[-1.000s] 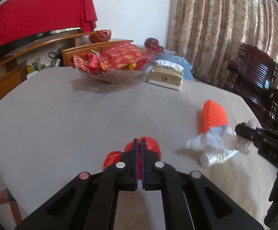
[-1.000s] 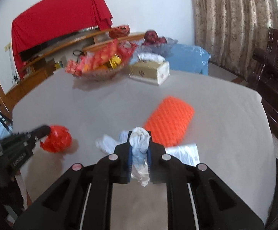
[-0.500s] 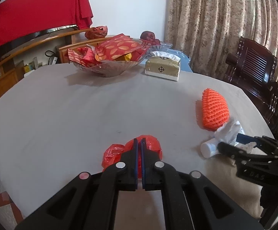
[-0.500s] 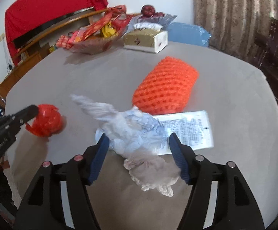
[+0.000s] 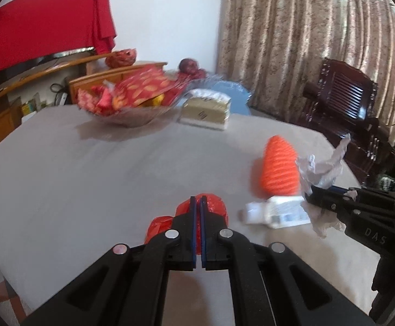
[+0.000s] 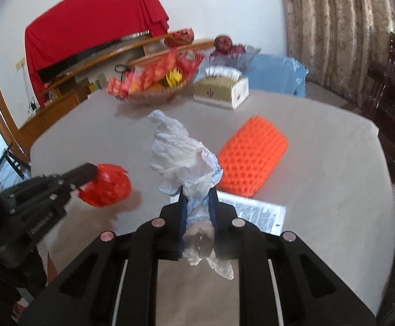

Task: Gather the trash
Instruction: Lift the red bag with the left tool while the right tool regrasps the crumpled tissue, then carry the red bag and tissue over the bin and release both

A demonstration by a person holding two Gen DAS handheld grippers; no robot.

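Note:
My left gripper [image 5: 198, 203] is shut on a crumpled red plastic wrapper [image 5: 216, 207], held just above the grey table [image 5: 88, 176]; it also shows in the right wrist view [image 6: 107, 186]. My right gripper [image 6: 197, 203] is shut on a crumpled white plastic bag [image 6: 175, 152], lifted off the table; the bag shows in the left wrist view [image 5: 322, 168]. An orange foam fruit net [image 6: 251, 154] lies on the table, with a white printed packet [image 6: 254, 212] in front of it. Both also show in the left wrist view: net [image 5: 279, 168], packet [image 5: 276, 213].
A glass bowl of red snack packets [image 5: 132, 100] and a gold tissue box [image 5: 205, 108] stand at the far side of the table. A dark wooden chair [image 5: 344, 100] stands right of the table, curtains behind. A wooden cabinet [image 6: 61, 103] is at the far left.
My right gripper was open around the white bag half a second ago; now it is shut on it and has lifted it. My left gripper stays shut on the red wrapper.

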